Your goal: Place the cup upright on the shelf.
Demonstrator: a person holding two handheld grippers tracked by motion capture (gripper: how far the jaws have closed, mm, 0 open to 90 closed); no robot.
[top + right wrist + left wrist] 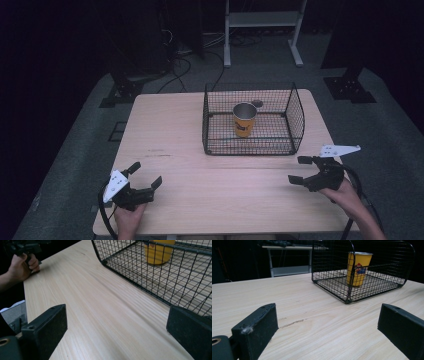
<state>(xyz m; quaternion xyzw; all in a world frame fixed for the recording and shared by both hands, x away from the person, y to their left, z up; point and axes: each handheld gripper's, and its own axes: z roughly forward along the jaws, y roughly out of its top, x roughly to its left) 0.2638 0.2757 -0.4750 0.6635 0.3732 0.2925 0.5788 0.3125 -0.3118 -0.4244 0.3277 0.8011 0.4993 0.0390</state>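
A yellow cup (244,120) with a metal rim stands upright inside a black wire basket (218,148) at the table's far middle. The cup (358,268) shows a printed picture in the left gripper view, behind the basket wire (349,287). My left gripper (145,175) rests near the front left edge, open, nothing between its jaws. My right gripper (300,169) sits at the front right, open and empty, just off the basket's near right corner. In the right gripper view the basket (120,272) lies close ahead with the cup (158,252) inside.
The light wooden table (170,125) has a small scratch (292,323) ahead of the left gripper. A white metal frame (262,22) and cables stand on the dark floor behind. The other hand (23,266) shows at the far left in the right gripper view.
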